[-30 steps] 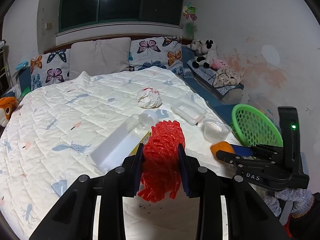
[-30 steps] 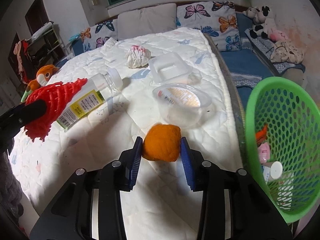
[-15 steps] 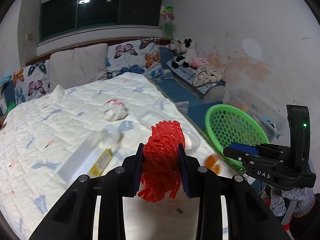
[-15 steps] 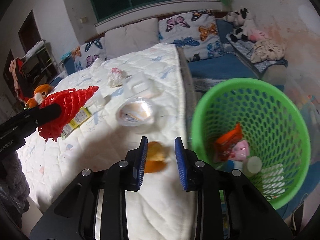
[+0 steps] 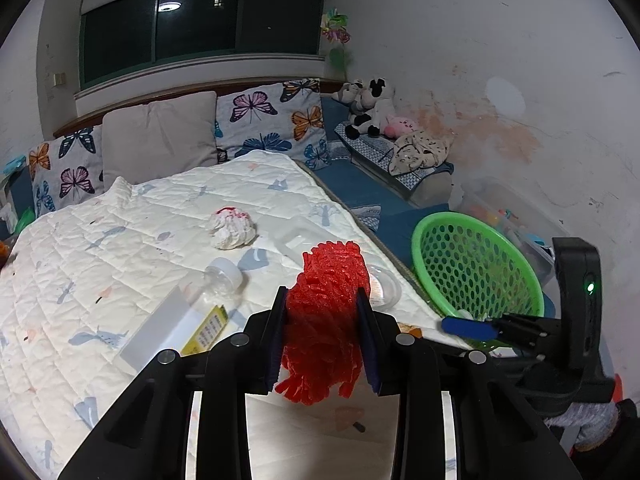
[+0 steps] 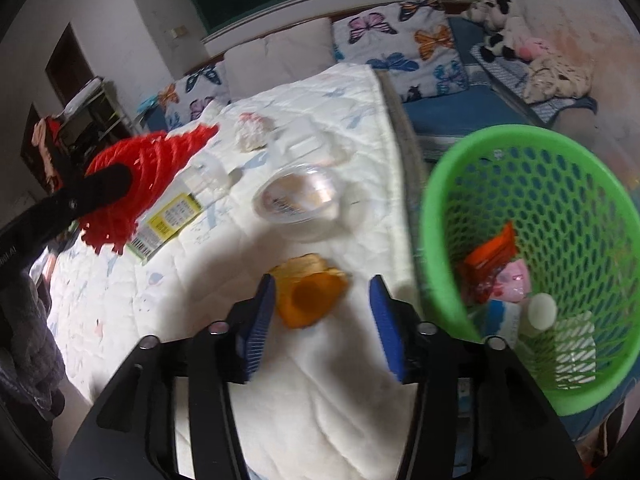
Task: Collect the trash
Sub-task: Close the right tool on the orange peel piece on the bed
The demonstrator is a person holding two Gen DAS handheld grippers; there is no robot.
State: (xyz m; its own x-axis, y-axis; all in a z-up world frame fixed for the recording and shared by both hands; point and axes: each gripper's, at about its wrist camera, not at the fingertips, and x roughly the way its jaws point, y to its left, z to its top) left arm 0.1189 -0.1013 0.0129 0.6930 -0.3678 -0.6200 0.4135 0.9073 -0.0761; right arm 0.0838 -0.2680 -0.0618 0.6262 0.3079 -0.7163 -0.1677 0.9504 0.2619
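The right gripper point(image 6: 322, 314), jaws opening around loose orange peel point(image 6: 310, 294), sits just beside the basket point(image 6: 440, 216), while the left gripper point(image 5: 322, 338) clamps red netting point(image 5: 326, 320).

Two handheld claws are being shown, both built of matte black plastic with angular arms, each arm studded with a round silver screw. The left claw point(image 5: 322, 338) and the right claw point(image 6: 322, 322) are fitted with ribbed blue pads point(image 6: 256, 322). A green light is glowing on the right claw's upright black housing point(image 5: 578, 304). A grey knitted sleeve point(image 5: 588, 424) is being worn.
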